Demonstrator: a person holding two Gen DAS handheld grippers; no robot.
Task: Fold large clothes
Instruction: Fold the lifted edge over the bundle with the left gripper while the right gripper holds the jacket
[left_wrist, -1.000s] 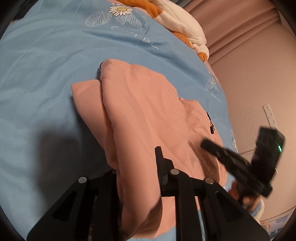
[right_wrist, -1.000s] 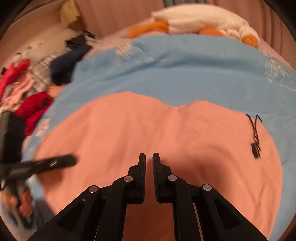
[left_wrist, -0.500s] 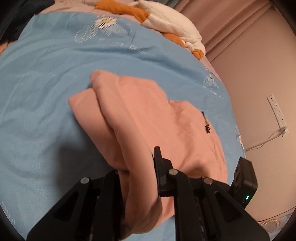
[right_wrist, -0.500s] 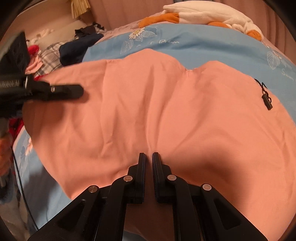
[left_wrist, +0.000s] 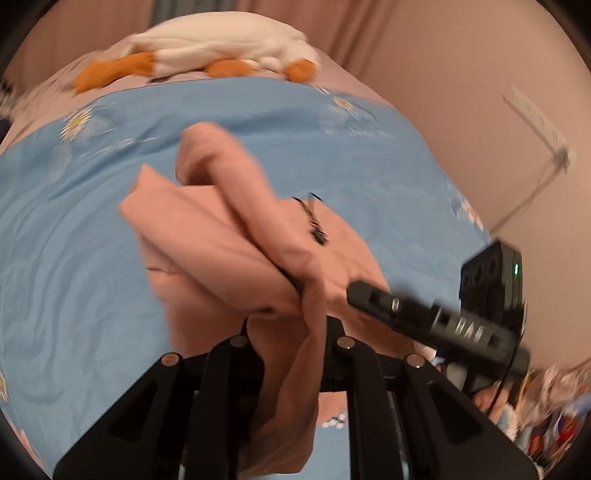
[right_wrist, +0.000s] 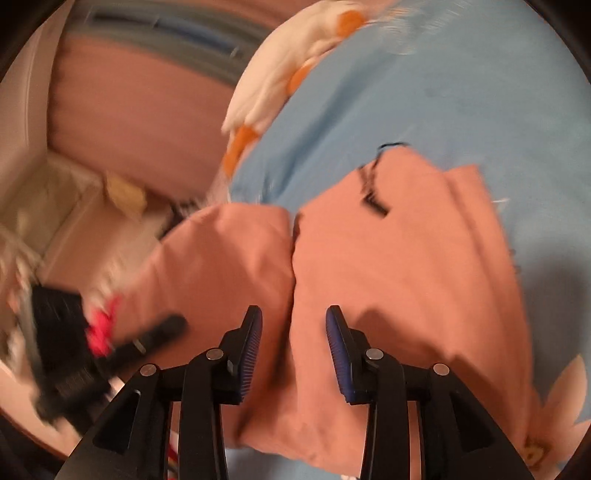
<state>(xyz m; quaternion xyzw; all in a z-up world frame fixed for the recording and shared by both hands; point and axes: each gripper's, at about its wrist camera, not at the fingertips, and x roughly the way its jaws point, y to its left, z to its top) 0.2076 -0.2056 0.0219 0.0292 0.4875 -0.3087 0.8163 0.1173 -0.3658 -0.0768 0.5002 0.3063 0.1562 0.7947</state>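
A salmon-pink garment (left_wrist: 207, 229) lies folded over on the blue bed cover (left_wrist: 66, 258). My left gripper (left_wrist: 291, 332) is shut on a bunched fold of the pink garment at its near edge. My right gripper (right_wrist: 293, 328) is open, its jaws set either side of a crease in the same garment (right_wrist: 399, 258), which hangs slack between them. The right gripper also shows in the left wrist view (left_wrist: 417, 317), close beside the held fold. A black zipper pull (left_wrist: 318, 236) lies on top of the cloth. The frames are motion-blurred.
A white and orange plush toy (left_wrist: 221, 51) lies at the head of the bed. A wall with a power strip (left_wrist: 539, 125) is to the right. A pile of clothes and a pale cabinet (right_wrist: 44, 206) stand off the bed's left side.
My right gripper has opened and let go of the garment's edge. The garment has been folded over into a narrower bundle. Both cameras have swung and tilted.
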